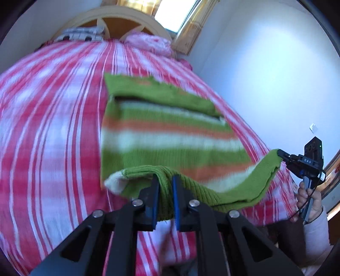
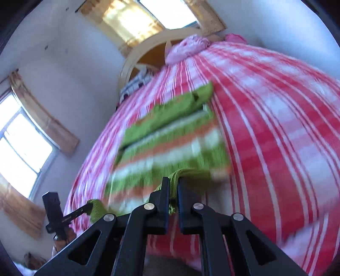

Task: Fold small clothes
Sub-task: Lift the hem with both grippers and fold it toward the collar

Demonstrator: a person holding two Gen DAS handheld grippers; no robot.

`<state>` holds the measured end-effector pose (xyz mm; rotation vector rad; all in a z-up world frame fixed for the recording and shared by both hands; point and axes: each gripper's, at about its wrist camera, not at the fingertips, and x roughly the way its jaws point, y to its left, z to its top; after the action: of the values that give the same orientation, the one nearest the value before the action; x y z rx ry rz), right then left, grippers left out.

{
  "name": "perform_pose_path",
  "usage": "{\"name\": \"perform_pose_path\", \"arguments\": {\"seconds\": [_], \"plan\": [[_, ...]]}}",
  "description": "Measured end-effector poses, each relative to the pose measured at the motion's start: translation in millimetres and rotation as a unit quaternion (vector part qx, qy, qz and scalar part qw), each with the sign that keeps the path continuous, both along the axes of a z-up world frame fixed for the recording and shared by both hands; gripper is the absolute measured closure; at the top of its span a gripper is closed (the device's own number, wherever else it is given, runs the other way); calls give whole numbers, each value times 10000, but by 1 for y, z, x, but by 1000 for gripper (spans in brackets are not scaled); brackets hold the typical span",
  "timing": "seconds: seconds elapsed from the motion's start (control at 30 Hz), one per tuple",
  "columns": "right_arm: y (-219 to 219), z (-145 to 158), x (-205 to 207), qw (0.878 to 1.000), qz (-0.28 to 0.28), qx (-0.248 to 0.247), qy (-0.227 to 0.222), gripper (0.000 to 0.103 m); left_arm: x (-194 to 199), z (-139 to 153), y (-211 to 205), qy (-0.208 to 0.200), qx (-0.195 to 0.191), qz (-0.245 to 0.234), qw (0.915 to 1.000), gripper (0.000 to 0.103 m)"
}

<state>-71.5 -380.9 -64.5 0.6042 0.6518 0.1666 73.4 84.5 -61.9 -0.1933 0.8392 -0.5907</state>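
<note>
Fingers of the left gripper [image 1: 165, 180] are clamped on the ribbed hem of the striped sweater [image 1: 170, 135], lifted off the bedspread [image 1: 53, 127]. Beside it along that hem, the right gripper [image 2: 173, 182] pinches the other corner, fingers together on the knit. Beyond the hem, the sweater's body lies flat on the bedspread, with the pink pillow [image 1: 148, 42] and headboard [image 1: 119, 19] farthest back.

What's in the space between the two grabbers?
The ribbed green hem of the striped sweater spans it, sagging from the left gripper to the right gripper. The left wrist view shows this best.
</note>
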Motion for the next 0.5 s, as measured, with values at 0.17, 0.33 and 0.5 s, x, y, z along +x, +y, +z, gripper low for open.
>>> {"name": "perform_pose_path", "arguments": {"seconds": [0.17, 0.33, 0.5], "plan": [[-14, -3, 68, 9993, -367, -102, 44, 97, 62, 7, -13, -146, 201, 243, 9994, 91], [-18, -34, 125, 9981, -423, -168, 418, 94, 110, -15, -20, 83, 520, 339, 9980, 90], [-23, -49, 128, 9972, -483, 267, 500, 84, 112, -13, 3, 20, 540, 171, 9984, 46]]}}
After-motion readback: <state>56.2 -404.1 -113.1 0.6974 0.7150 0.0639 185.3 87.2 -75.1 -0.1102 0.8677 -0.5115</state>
